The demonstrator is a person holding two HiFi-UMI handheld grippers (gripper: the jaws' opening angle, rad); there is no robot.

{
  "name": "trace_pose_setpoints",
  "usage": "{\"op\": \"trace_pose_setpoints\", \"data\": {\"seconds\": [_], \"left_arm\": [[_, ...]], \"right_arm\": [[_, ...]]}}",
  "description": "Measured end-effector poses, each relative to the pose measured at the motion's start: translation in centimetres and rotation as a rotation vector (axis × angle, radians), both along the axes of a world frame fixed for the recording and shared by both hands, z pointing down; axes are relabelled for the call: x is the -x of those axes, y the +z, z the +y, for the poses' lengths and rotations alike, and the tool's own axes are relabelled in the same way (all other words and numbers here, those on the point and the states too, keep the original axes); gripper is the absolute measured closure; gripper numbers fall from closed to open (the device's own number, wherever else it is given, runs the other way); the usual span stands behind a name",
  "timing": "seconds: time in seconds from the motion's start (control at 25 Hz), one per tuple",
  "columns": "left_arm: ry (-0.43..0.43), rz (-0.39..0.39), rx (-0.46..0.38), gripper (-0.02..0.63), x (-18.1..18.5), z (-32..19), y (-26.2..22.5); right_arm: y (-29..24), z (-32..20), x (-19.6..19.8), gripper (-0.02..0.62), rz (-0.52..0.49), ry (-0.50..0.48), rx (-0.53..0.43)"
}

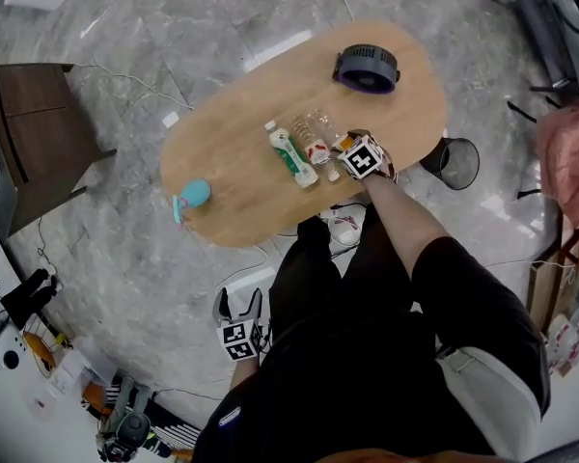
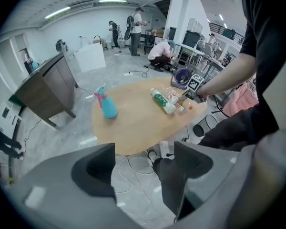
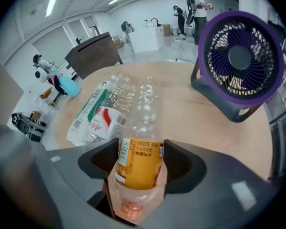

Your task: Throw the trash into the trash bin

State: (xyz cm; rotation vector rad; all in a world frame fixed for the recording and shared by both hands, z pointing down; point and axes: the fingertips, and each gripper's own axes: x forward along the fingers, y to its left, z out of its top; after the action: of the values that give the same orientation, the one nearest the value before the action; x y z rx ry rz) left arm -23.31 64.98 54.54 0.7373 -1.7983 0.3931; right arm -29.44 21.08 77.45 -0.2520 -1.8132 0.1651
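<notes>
My right gripper [image 3: 140, 160] clamps the clear plastic bottle with orange label [image 3: 138, 132] on the oval wooden table [image 3: 200, 116] (more bottles [image 3: 96, 117] just beside). Left gripper [image 2: 145, 163] jaws wide apart, empty.

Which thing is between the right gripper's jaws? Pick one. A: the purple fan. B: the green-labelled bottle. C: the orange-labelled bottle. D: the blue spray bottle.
C: the right gripper view shows the right gripper with a jaw pressed on each side of the orange-labelled bottle.
</notes>
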Motion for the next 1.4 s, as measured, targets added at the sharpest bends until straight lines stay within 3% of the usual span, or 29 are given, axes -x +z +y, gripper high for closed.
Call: {"op": "trace_pose_setpoints", "data": {"seconds": [0.08,0.28,0.48,0.6,0.72,1.0,1.24,1.4], "left_arm": [[0.003,0.003,0.001,0.206,-0.2,0.1,0.0],[-0.034,0.024,0.015,0.206,-2.3,1.6,0.0],[-0.04,0.018,0.044,0.209,-2.2,3.5,0.5],[-0.038,-0.003,0.047,0.21,-1.3,3.7,0.7],[-0.011,-0.03,0.026,0.212,-0.3,2.8,0.4],[0.093,-0.095,-0.042,0.213,3.3,-1.1,-0.1],[0.192,-0.081,-0.064,0.213,4.2,-2.4,-1.3],[0.263,-0.103,-0.096,0.213,7.1,-4.6,-1.3]], "right_arm": [[1.2,-0.3,-0.9,0.259,0.067,-0.004,-0.019],[1.9,-0.7,-0.4,0.268,0.046,-0.034,-0.063],[1.2,-1.3,-2.8,0.273,0.118,0.05,-0.037],[-1.4,-1.3,-1.3,0.272,0.009,0.085,0.003],[-4.7,-2.2,-1.0,0.272,-0.071,0.096,-0.022],[-12.9,-1.8,-2.2,0.27,-0.152,0.167,0.028],[-20.5,0.0,-3.5,0.27,-0.208,0.194,0.076],[-25.8,-0.8,-3.1,0.27,-0.275,0.233,0.093]]}}
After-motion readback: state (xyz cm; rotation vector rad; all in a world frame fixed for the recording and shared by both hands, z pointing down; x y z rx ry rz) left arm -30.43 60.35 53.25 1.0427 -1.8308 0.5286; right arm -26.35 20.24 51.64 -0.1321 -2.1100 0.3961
